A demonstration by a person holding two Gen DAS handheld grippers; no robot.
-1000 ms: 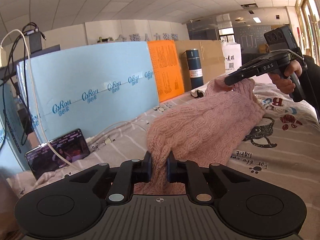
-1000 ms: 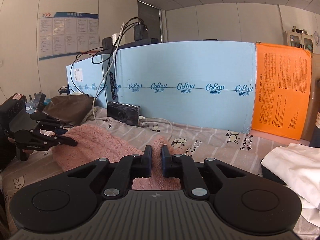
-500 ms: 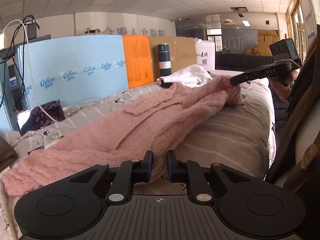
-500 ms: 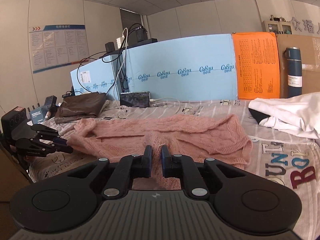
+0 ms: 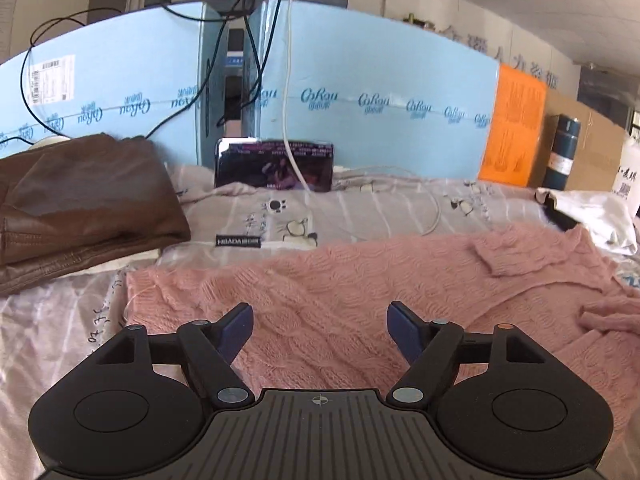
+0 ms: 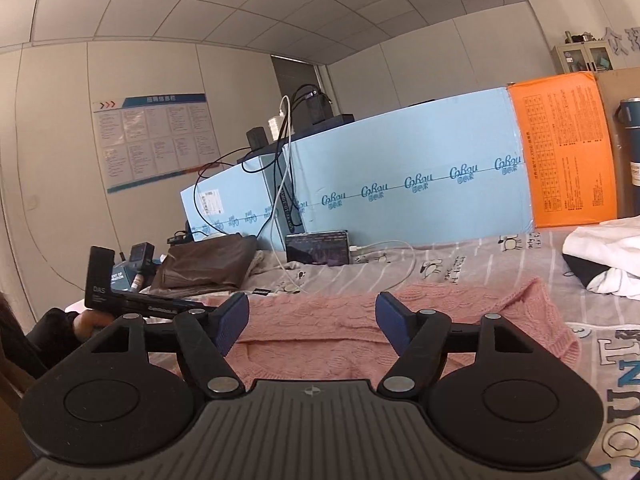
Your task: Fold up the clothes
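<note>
Lying flat on the bed (image 5: 380, 208), the pink sweater (image 5: 360, 280) sits just beyond my left gripper (image 5: 319, 322) and right gripper (image 6: 312, 312). Both are spread wide, gripping nothing. Brown jacket (image 5: 80, 200) and phone (image 5: 274, 164) sit behind it

This looks like an office turned into a recording space. A suspended tile ceiling (image 6: 280, 4) spans the room, and a printed notice board (image 6: 154, 140) hangs on the wall left of the blue foam panels (image 6: 400, 196). A bed sheet (image 6: 460, 268) with cartoon print lies in front of those panels, cables (image 5: 256, 40) run over them, and cardboard boxes (image 5: 588, 140) stand to their right.
</note>
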